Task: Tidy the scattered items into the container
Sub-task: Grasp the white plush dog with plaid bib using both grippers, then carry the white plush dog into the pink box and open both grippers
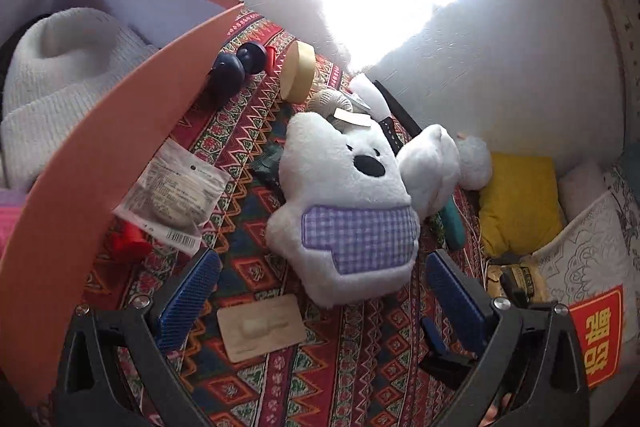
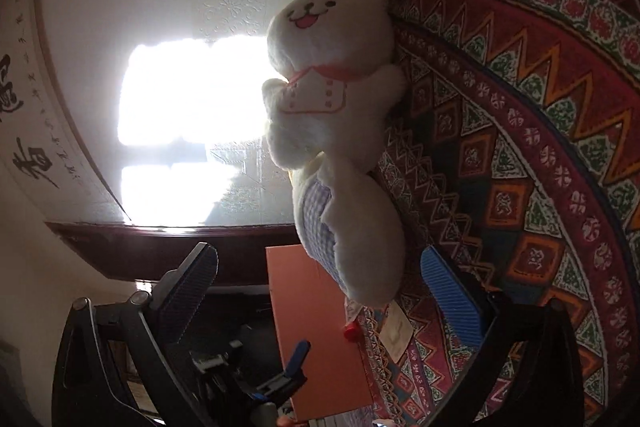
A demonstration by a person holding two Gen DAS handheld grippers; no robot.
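Flat on the patterned cloth point(image 1: 248, 267): white plush dog point(image 1: 352, 203), beside the orange box point(image 1: 100, 147), long axis running away from the left gripper point(image 1: 320, 291), head far, gingham patch near. Both left gripper and right gripper point(image 2: 320, 287) spread wide, holding nothing. Leaning against the dog's far side, a second white plush point(image 2: 332, 75), face turned toward the right camera.

Blown-out window point(image 2: 192, 135) glare (fisheye-warped edges).
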